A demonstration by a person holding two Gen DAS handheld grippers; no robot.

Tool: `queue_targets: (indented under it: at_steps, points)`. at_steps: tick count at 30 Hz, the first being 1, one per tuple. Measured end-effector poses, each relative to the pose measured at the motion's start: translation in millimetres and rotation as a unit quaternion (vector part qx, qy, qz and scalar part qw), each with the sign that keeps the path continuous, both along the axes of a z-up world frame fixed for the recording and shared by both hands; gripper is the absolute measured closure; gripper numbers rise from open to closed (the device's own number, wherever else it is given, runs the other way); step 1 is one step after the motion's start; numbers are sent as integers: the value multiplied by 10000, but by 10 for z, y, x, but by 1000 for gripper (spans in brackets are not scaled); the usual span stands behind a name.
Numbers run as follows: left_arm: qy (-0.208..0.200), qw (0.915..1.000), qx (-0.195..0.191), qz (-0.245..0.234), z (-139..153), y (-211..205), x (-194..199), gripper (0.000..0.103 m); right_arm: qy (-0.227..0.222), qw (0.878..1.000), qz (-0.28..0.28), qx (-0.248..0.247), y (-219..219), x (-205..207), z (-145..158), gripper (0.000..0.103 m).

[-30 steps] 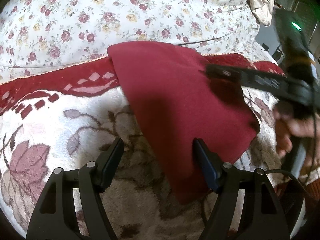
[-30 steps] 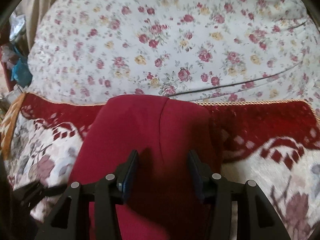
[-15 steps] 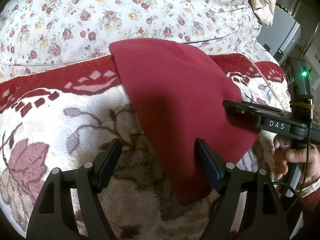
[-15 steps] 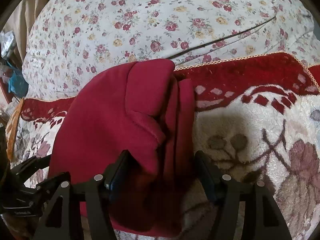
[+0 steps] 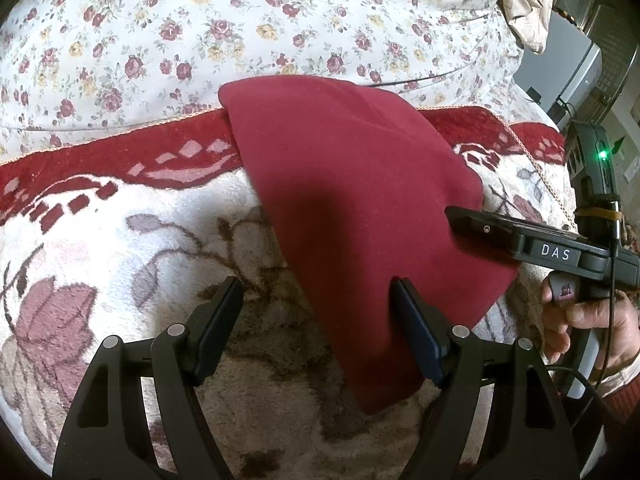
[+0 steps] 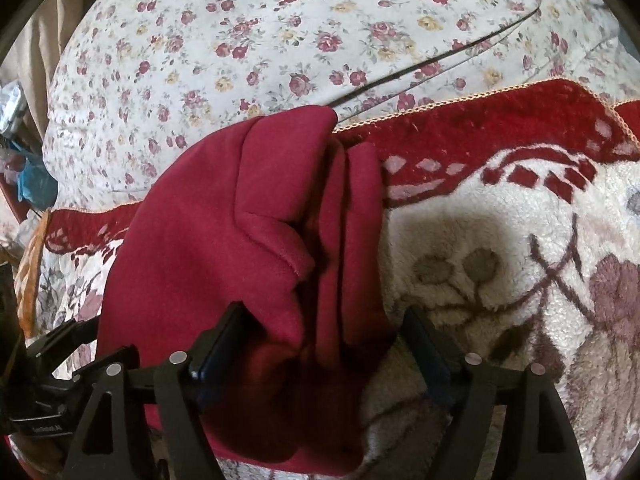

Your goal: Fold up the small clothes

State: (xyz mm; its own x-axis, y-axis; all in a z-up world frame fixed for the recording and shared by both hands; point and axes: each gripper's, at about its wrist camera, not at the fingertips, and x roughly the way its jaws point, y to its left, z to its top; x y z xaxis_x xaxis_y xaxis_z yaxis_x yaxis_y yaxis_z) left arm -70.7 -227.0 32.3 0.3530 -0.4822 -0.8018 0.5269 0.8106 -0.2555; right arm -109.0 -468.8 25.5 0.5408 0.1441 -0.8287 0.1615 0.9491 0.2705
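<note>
Lying folded on the blanket [image 5: 120, 240], the red garment [image 5: 352, 208] had gained layered folds along one edge. Left gripper [image 5: 316, 312] stood wide, holding nothing; right gripper [image 6: 324, 328] had just been opening, cloth loose between its jaws.

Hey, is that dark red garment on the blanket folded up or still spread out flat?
Folded. The dark red garment lies doubled on the blanket, stacked layers and a hemmed flap showing along its right edge.
</note>
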Motion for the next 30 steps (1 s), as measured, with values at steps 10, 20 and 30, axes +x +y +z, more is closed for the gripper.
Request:
queue_targets:
  at_steps: [10,20,30]
  points:
    - [57,9998,-179,25,23,27,39,25,-208,9992,297,-163,61,50,162,24]
    - [1090,9825,-1484,297,30,141,366,25,-388,9978,212,486,-166,344,153,14]
    - [1383,9795,-1440,280,-151,-62,561,25,-249,9944,417,938,-186,598,-60,10]
